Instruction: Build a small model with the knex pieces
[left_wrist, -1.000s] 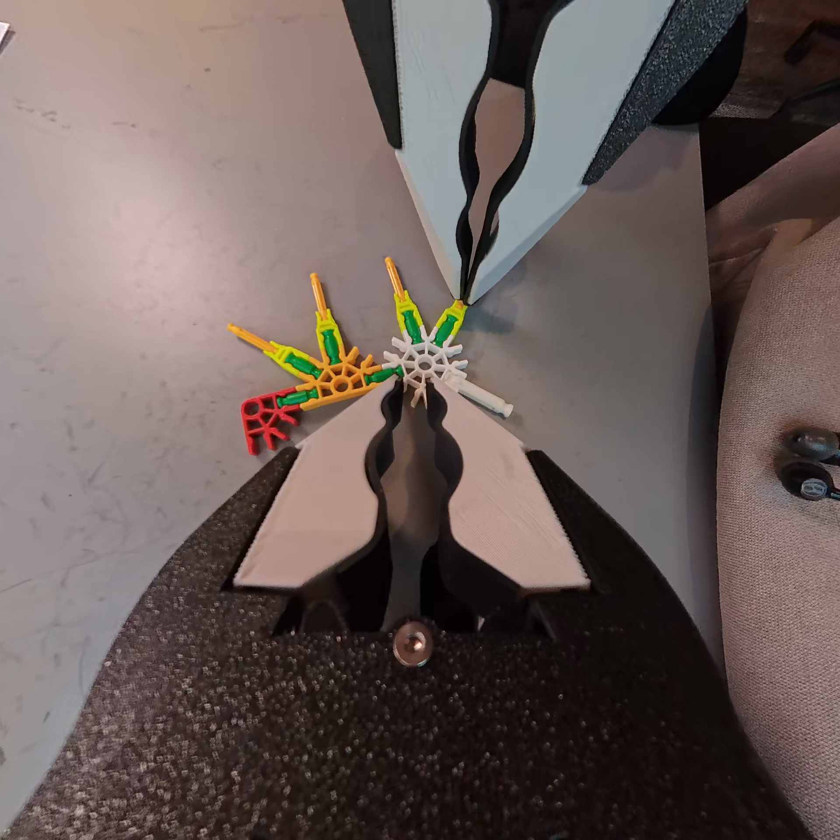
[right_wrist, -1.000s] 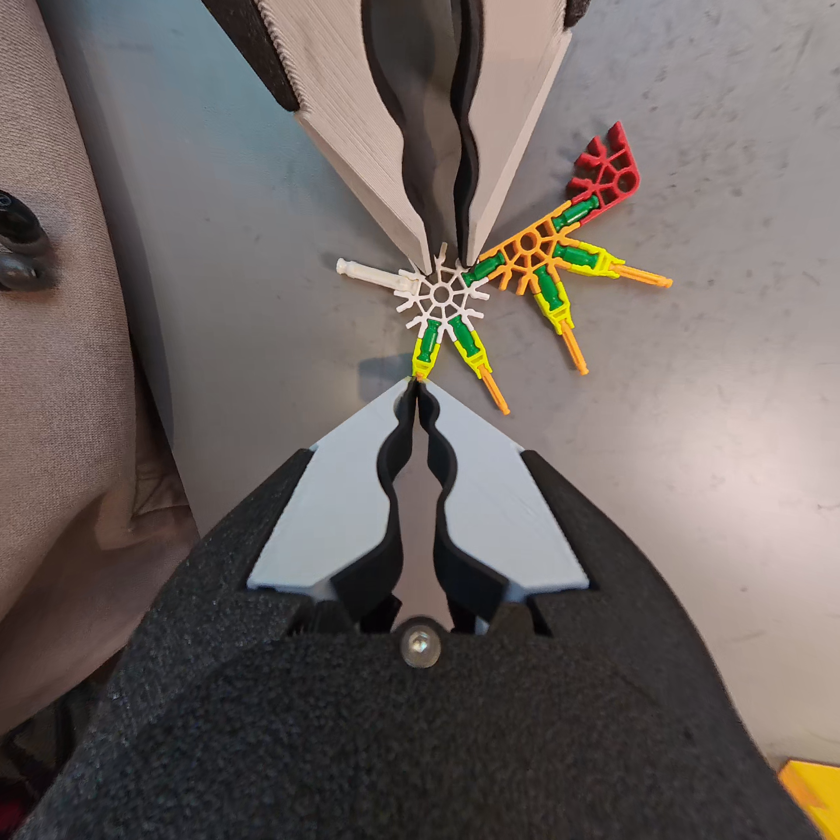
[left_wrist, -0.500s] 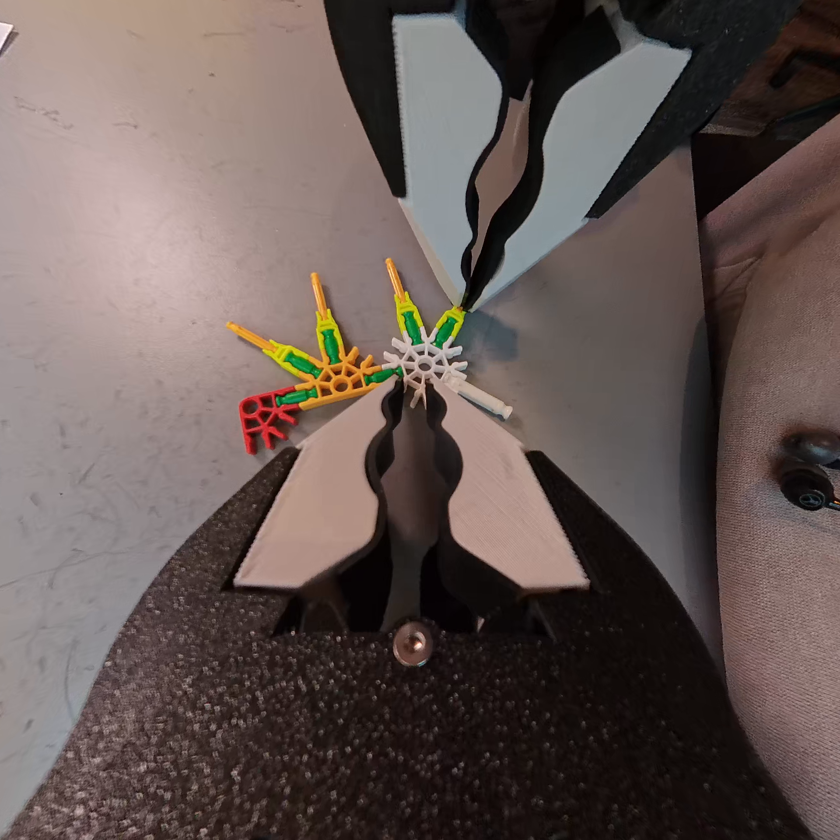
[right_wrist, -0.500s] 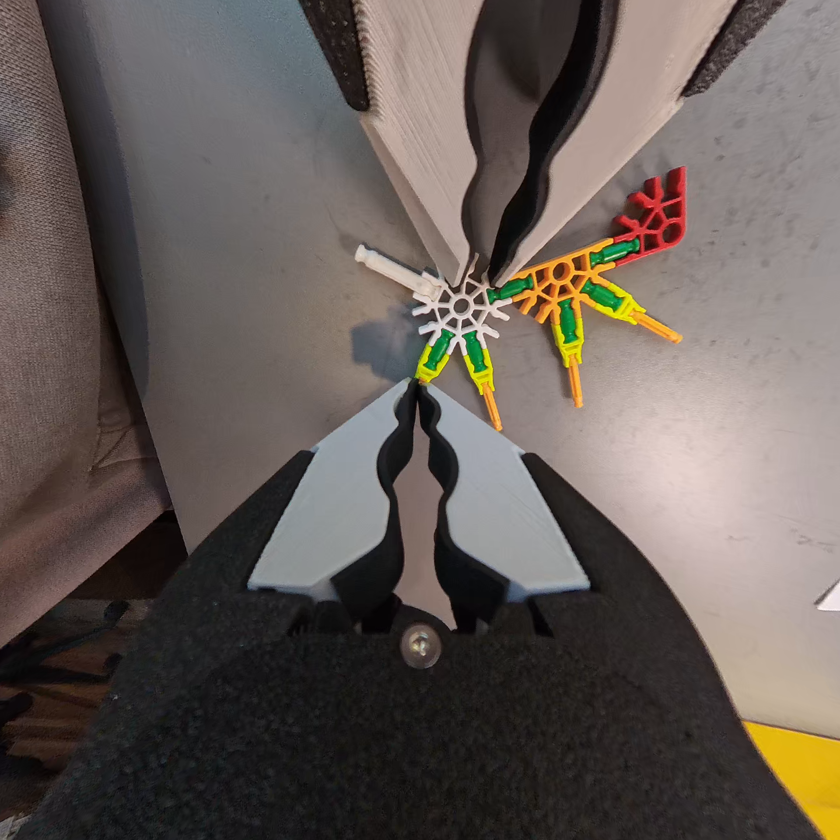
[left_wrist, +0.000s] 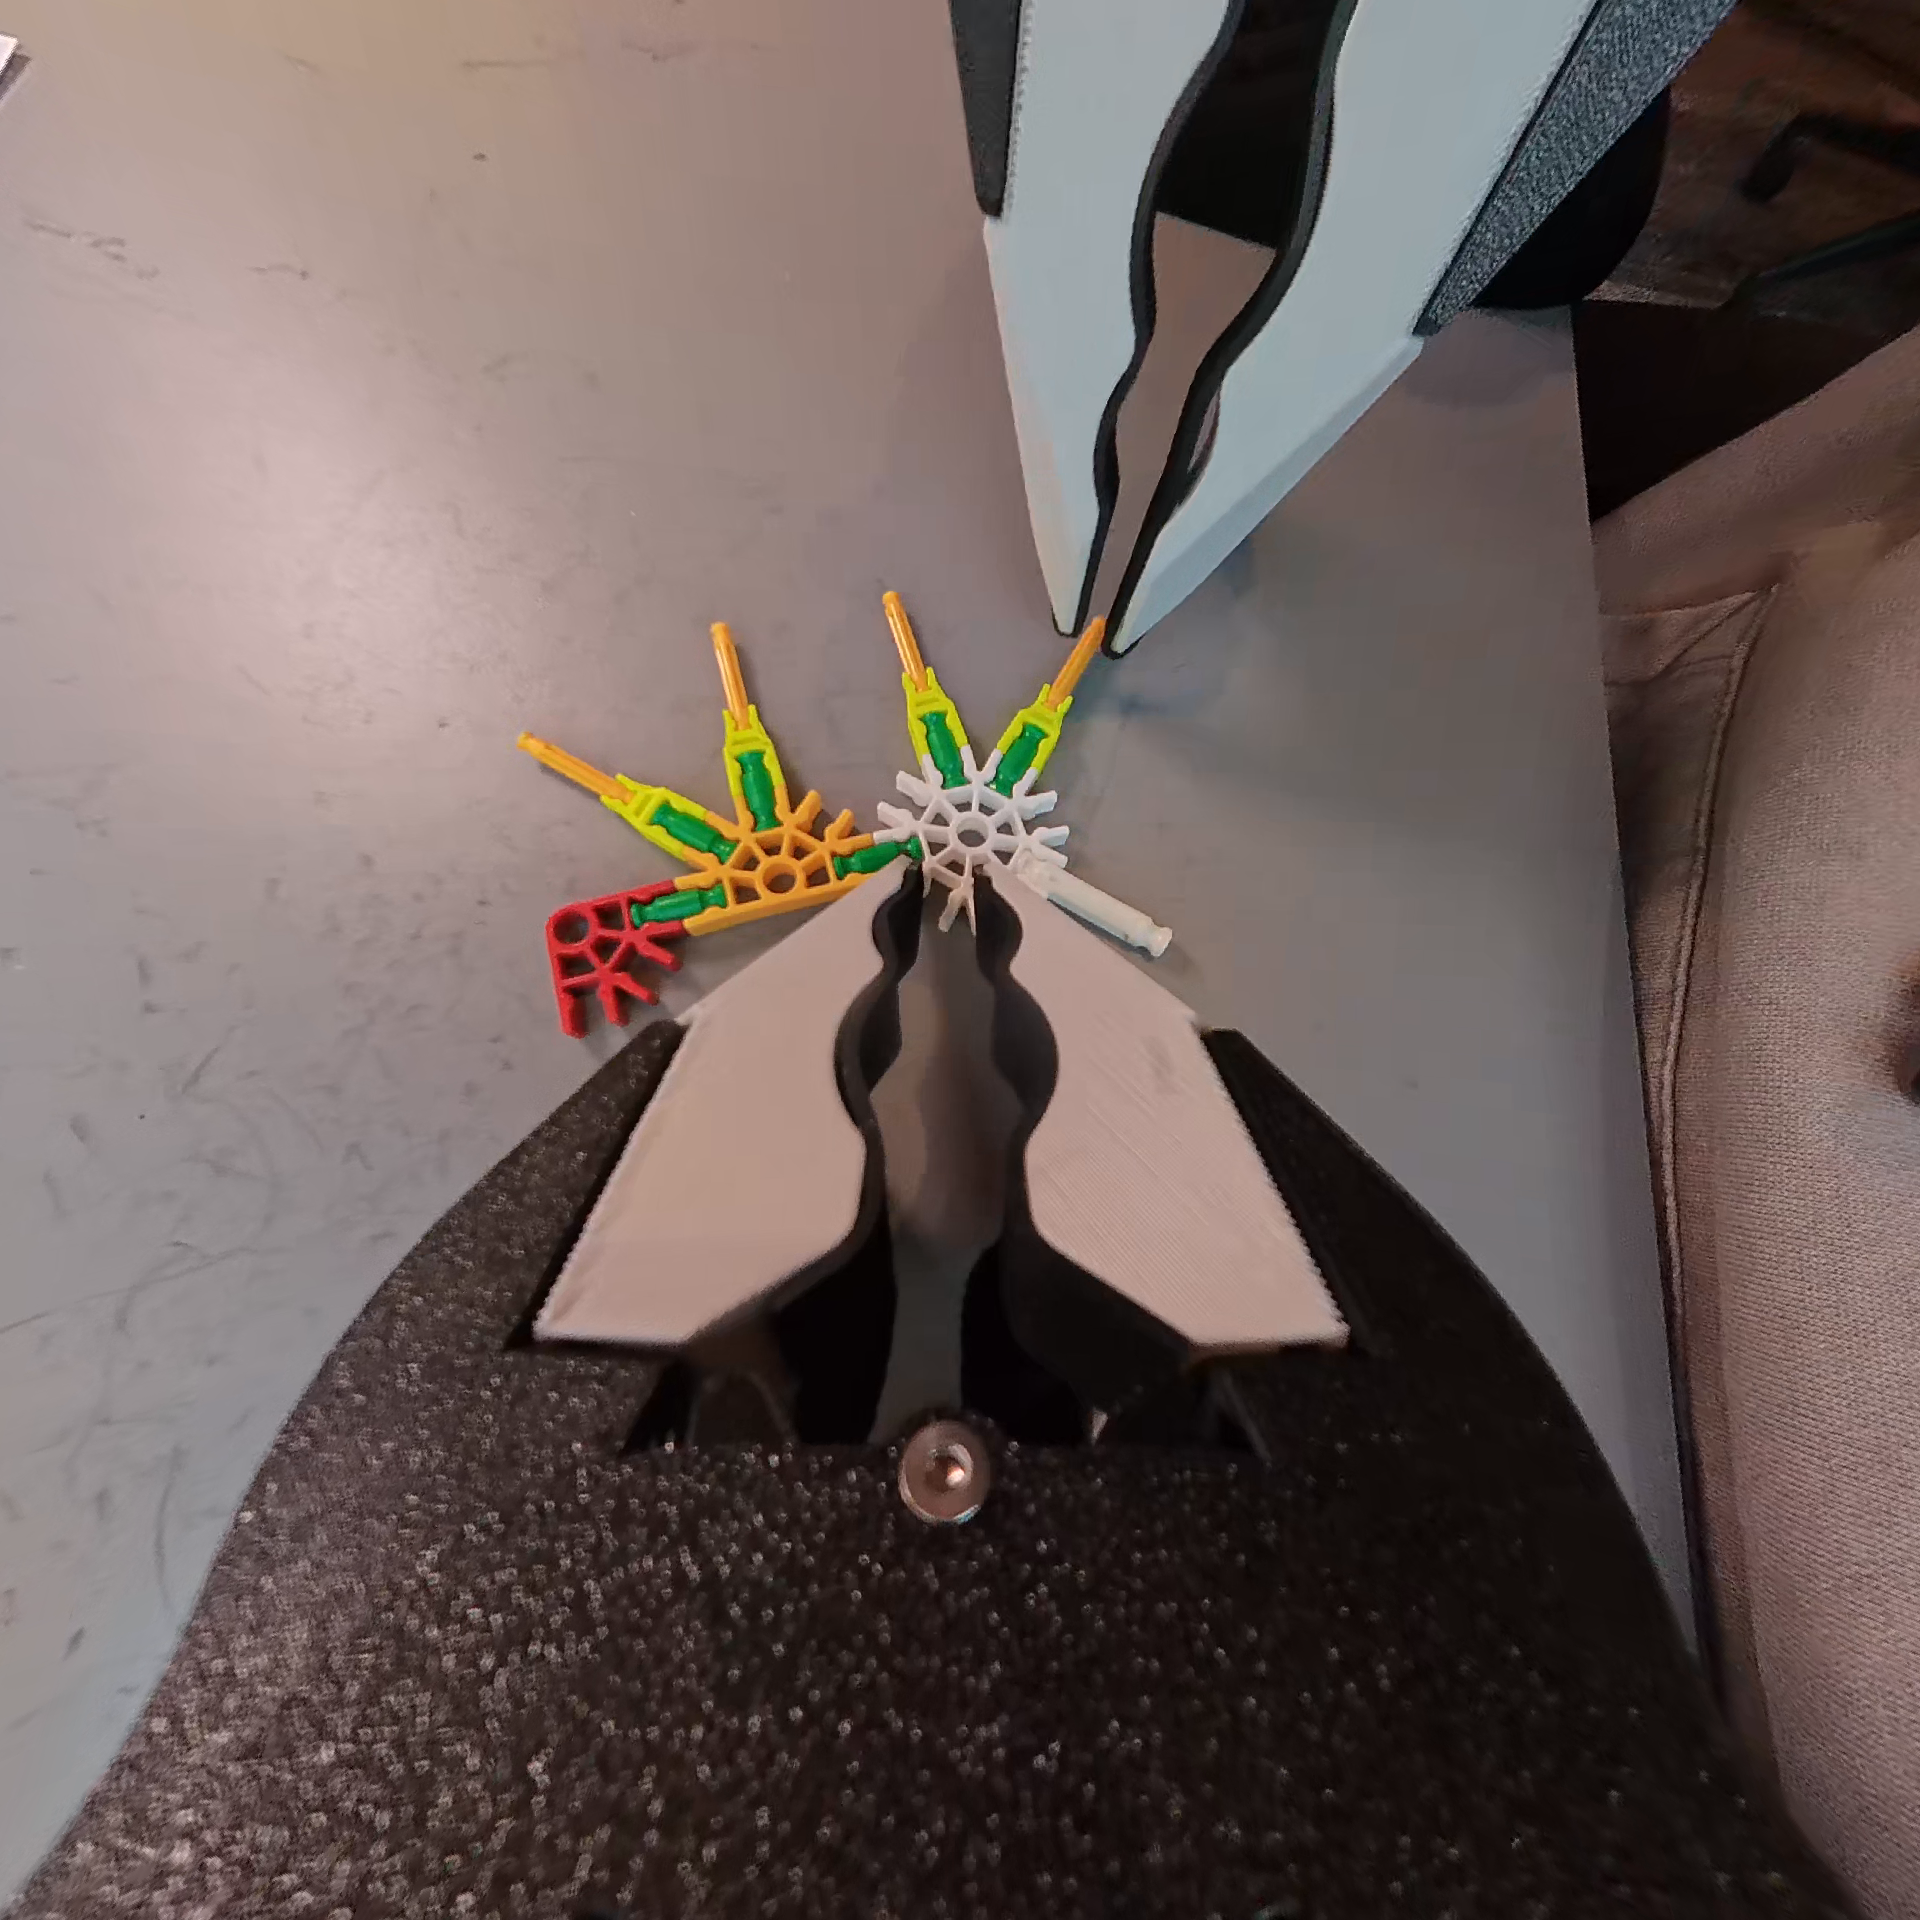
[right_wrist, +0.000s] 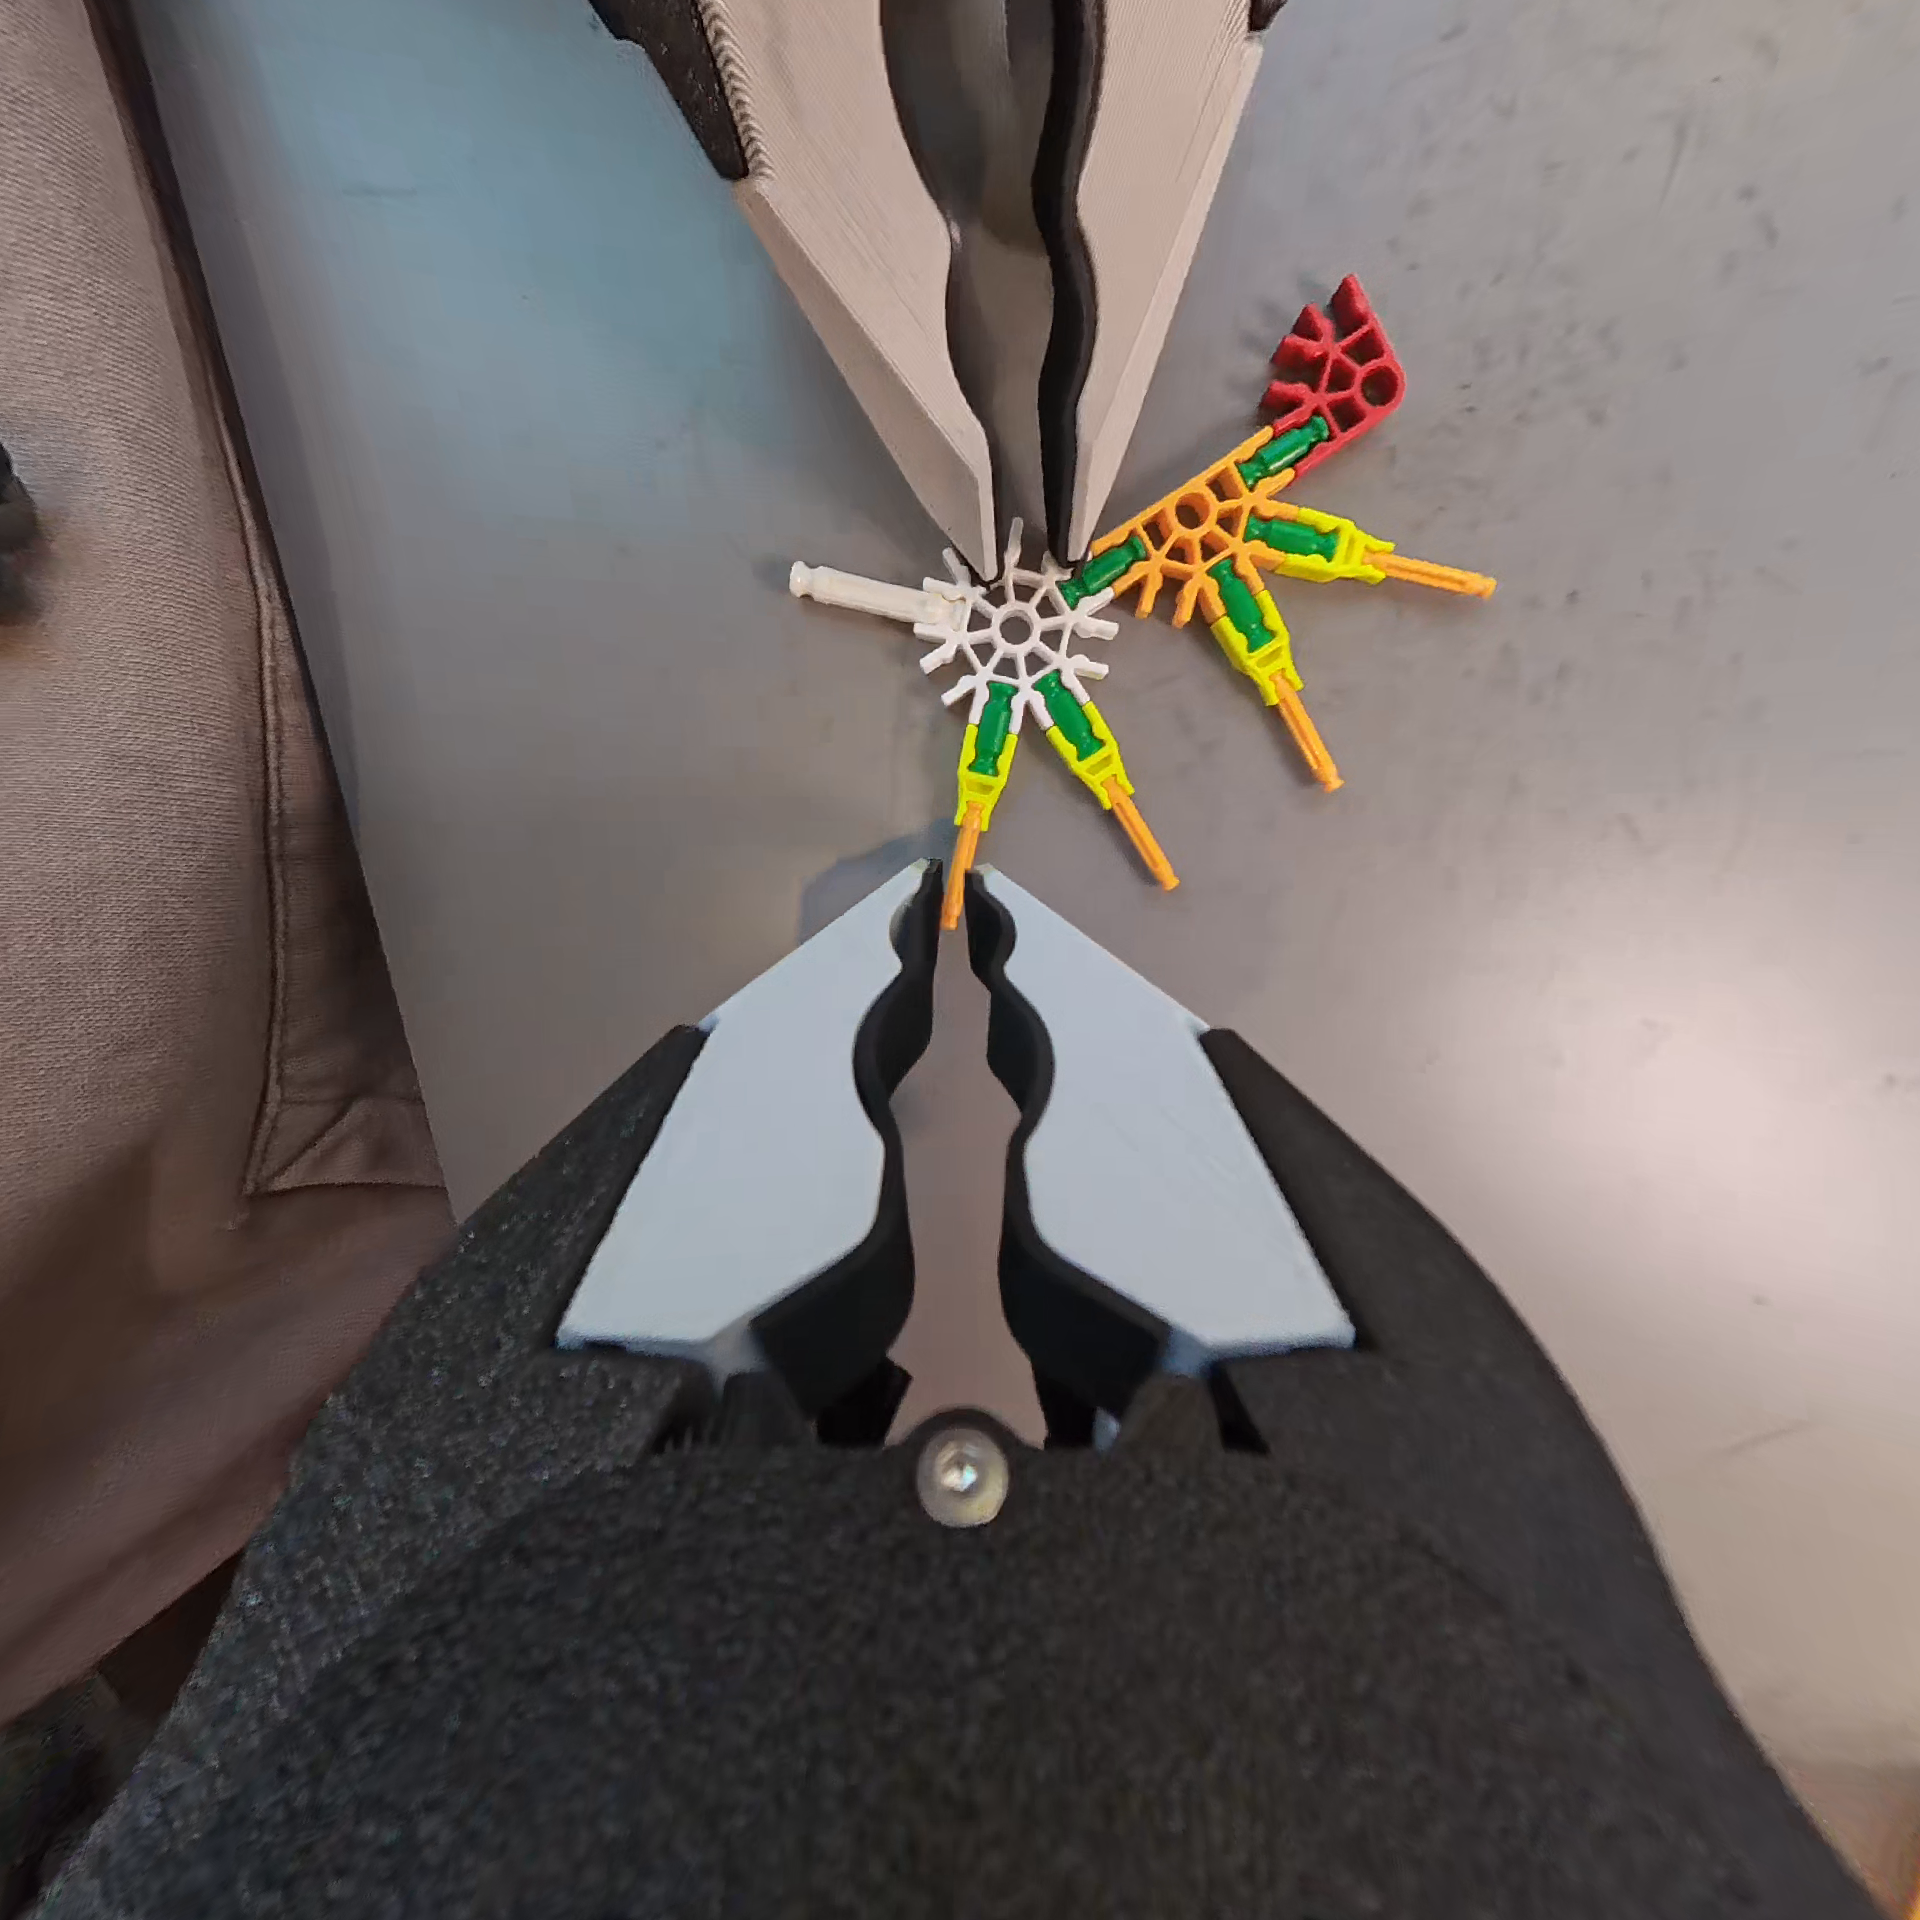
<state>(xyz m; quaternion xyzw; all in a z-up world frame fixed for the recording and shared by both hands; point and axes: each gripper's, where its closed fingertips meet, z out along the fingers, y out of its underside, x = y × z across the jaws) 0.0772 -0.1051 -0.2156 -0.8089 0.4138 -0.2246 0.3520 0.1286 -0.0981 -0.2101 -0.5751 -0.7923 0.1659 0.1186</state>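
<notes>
Roughly, as the left wrist view runs from left to right:

Table: grey and scuffed (left_wrist: 312, 416); a flat toy assembly lies on it, near the right edge.

Red connector: the far left end of the assembly (left_wrist: 603, 951), joined by a short green piece to the orange connector.

Orange connector: a half-wheel (left_wrist: 774, 878). Two yellow-green clips (left_wrist: 750, 764) fan out from it, each with a thin orange rod pointing away.

White connector: a snowflake wheel (left_wrist: 971, 831), linked to the orange one by a green piece. It carries two more clips, and a white rod (left_wrist: 1107, 909) sticks out on its right.

Left gripper: grey fingers drawn narrow about one spoke of the white connector (left_wrist: 952, 881), with the pads against it as far as both views show. It pins the wheel to the table.

Fourth orange rod: seated in the rightmost clip (left_wrist: 1070, 670), with its free end reaching between the tips of the other tongs.

Right gripper: pale blue fingers parted a little (right_wrist: 953, 871). The rod end lies in the slim gap, perhaps brushing one pad, and does not look clamped.

Cloth: beige fabric (left_wrist: 1787, 1143) just beyond the table's right edge.

Risk, rod: I judge it thin and lightly seated. A sideways drag by either blue tip could tilt it or pull it from its clip.

Risk, assembly: the hold is on a single spoke. A twist or a lift there could swing the whole fan, pop a joint, or slide it towards the edge.
</notes>
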